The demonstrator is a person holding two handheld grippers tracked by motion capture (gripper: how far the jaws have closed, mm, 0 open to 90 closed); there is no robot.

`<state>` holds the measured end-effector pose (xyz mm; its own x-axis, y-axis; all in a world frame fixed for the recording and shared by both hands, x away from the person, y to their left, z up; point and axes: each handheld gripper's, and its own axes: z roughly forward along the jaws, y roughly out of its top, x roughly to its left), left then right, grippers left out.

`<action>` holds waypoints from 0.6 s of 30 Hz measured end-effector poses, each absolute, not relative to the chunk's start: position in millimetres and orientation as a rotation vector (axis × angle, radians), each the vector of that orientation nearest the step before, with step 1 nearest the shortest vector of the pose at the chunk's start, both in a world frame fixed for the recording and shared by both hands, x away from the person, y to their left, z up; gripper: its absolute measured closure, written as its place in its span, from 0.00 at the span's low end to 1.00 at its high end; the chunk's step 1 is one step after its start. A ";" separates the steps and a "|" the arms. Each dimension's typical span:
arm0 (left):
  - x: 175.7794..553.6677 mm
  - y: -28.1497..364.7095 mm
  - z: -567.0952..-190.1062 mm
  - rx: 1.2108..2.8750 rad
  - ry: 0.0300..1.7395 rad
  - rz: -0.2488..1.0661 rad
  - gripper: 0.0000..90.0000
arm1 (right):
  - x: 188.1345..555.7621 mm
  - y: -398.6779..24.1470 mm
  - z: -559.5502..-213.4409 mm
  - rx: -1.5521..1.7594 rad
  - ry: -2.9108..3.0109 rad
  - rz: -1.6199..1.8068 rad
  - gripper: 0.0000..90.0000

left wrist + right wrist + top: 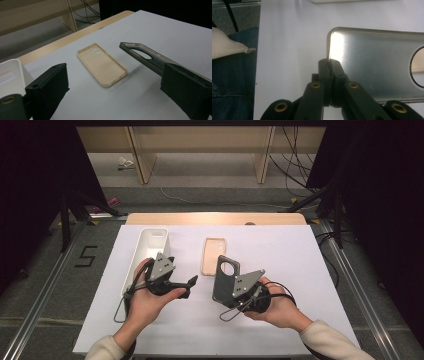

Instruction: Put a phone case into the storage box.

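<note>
A white sheet (300,265) covers the table (215,218), whose wooden edge shows along the far side. A white tray (150,245) lies at centre left of the high view. On the floor behind, cables (295,165) trail at upper right, and a "5" (86,256) is marked at left. Wooden legs (140,165) stand near the top.

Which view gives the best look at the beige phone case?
The left gripper view: the beige phone case lies whole, open side up. The high view shows it small; the right gripper view catches a sliver through the dark case's hole.
</note>
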<state>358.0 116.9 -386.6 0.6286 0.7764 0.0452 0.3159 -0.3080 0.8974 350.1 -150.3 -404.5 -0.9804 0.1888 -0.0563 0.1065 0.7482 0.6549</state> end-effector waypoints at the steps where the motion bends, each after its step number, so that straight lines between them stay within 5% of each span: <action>1: 361.7 111.8 -384.8 1.898 0.866 0.595 0.08 | 349.8 -150.9 -404.3 0.238 2.827 1.046 1.00; 18: 396.9 49.5 -384.8 2.043 0.954 0.376 0.30 | 346.8 -152.2 -404.4 0.244 2.812 1.048 1.00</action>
<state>396.9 49.5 -384.8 0.6666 0.7420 -0.0715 0.4934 -0.3673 0.7884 346.8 -152.2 -404.4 -0.9783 0.1964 -0.0656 0.1055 0.7455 0.6581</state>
